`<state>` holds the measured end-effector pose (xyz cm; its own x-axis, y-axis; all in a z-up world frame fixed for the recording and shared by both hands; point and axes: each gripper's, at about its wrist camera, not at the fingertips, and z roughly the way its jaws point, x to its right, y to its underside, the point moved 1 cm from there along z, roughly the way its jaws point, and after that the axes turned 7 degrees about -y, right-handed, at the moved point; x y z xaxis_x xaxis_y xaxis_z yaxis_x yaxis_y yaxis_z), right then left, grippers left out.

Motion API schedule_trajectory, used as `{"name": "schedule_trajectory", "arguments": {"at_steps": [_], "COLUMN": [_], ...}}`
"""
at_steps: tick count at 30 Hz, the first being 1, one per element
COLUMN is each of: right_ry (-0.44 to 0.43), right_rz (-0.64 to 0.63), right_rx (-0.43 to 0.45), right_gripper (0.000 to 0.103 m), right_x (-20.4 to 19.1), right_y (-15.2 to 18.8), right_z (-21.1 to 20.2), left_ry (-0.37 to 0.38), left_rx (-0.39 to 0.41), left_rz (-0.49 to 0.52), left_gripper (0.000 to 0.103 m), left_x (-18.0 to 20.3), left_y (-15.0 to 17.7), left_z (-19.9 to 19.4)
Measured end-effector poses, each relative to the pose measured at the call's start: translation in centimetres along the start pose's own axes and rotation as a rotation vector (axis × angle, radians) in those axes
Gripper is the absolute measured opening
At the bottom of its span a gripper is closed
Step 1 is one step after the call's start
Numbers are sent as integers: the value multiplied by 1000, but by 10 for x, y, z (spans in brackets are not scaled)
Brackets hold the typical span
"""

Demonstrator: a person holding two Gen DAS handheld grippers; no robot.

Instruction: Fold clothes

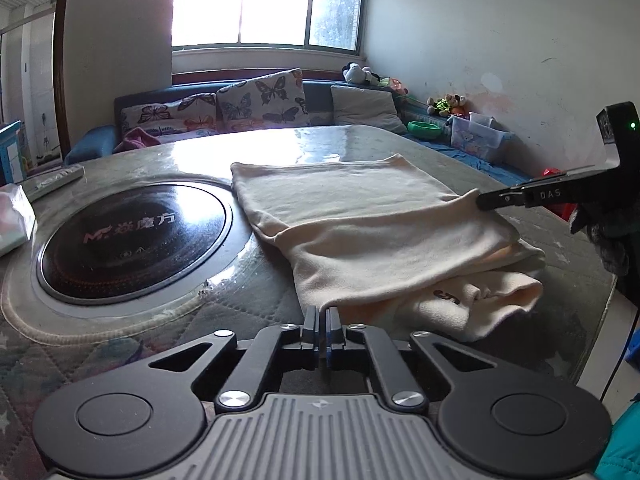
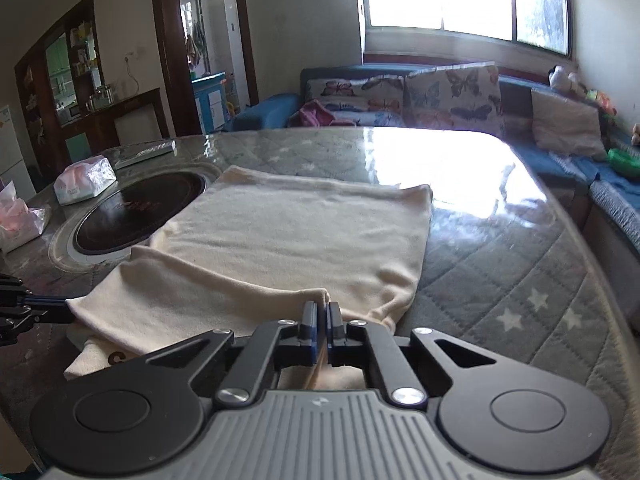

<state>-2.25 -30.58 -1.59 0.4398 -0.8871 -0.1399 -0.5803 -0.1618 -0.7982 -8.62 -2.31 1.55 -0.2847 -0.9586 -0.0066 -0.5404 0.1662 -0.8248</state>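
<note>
this is a lived-in home, a sitting room that doubles as a dining space. a blue sofa (image 2: 516,88) runs along the far wall and the right side, under a wide bright window (image 1: 266,0), with butterfly-print cushions (image 1: 260,100) propped on it. soft toys (image 1: 444,104) and a plastic storage box (image 1: 476,138) sit at the upper right of the left view. in the foreground stands a table (image 2: 520,260) under a quilted star-print cover, a round cooktop (image 1: 134,234) set into it. at the upper left of the right view, a dark wooden cabinet (image 2: 60,80) holds household bits beside a doorway (image 2: 204,40).
</note>
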Motion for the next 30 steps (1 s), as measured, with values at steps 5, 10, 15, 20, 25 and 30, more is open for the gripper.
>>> {"name": "schedule_trajectory", "arguments": {"at_steps": [5, 10, 15, 20, 25, 30], "right_ry": [5, 13, 8, -32, -48, -36], "right_rz": [13, 21, -18, -63, -96, -75], "right_rx": [-46, -32, 15, 5, -16, -41], "right_gripper": [4, 9, 9, 9, 9, 8], "right_x": [5, 8, 6, -6, -13, -5], "right_y": [5, 7, -3, -5, -3, 5], "right_z": [9, 2, -10, 8, 25, 29], "left_ry": [17, 53, 58, 115, 113, 95], "left_rx": [-23, -26, 28, 51, 6, -33], "left_rz": [21, 41, 49, 31, 32, 17], "left_gripper": [3, 6, 6, 6, 6, 6], "left_x": [-1, -10, -10, 9, 21, 20], "left_y": [-1, -11, -40, -63, -69, -62], "left_z": [1, -9, -4, 29, 75, 97]}}
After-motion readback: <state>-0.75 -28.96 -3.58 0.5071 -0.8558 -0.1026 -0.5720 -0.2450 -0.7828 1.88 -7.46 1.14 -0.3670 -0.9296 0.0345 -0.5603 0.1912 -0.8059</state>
